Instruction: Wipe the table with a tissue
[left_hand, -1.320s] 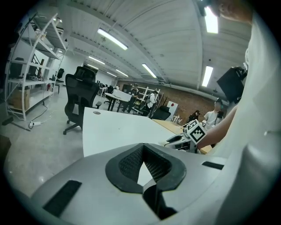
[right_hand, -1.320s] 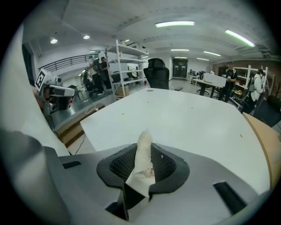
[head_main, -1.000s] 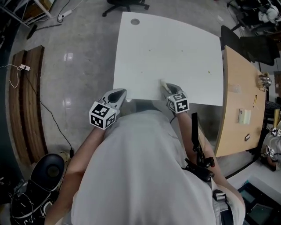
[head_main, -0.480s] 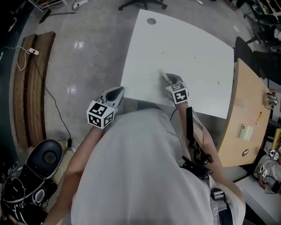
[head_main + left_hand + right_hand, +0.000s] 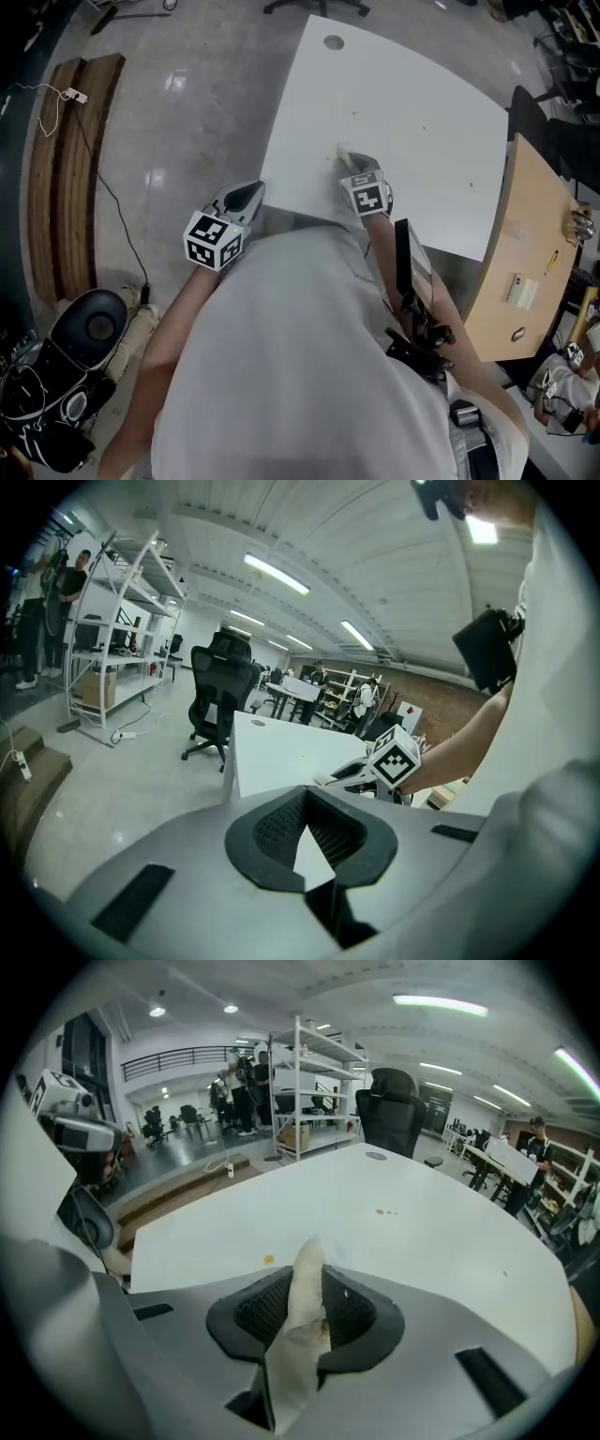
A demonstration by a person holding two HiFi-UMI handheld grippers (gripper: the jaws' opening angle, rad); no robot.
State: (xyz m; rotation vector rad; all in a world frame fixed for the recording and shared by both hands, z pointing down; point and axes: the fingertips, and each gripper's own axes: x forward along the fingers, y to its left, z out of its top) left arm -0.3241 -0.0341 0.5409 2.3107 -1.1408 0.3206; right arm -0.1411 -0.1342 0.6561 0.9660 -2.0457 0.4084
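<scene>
Obs.: right gripper (image 5: 306, 1283) is clamped on the tissue (image 5: 302, 1321); the jaws pinch it mid-length, so a rolled white end pokes out past the tips and the rest trails back between the pads. From the head view the tissue end lies over the white table (image 5: 412, 112), a little in from the near edge and toward the near-left part of the top; it appears to rest on the surface, contact not certain. One small orange spot (image 5: 269, 1260) sits on the tabletop just left of the tissue end, apart from it; two more specks (image 5: 384, 1211) lie farther out toward the middle of the table. Left gripper (image 5: 246, 198) hangs off the table, just beside its near-left corner and over the grey floor (image 5: 187, 122); its jaws are together at the tips and carry nothing, with only a pale sliver showing through the gap behind them. The two grippers are well apart. A wooden desk (image 5: 530, 234) abuts the table on the right; a black office chair (image 5: 217, 694) stands at the far end
</scene>
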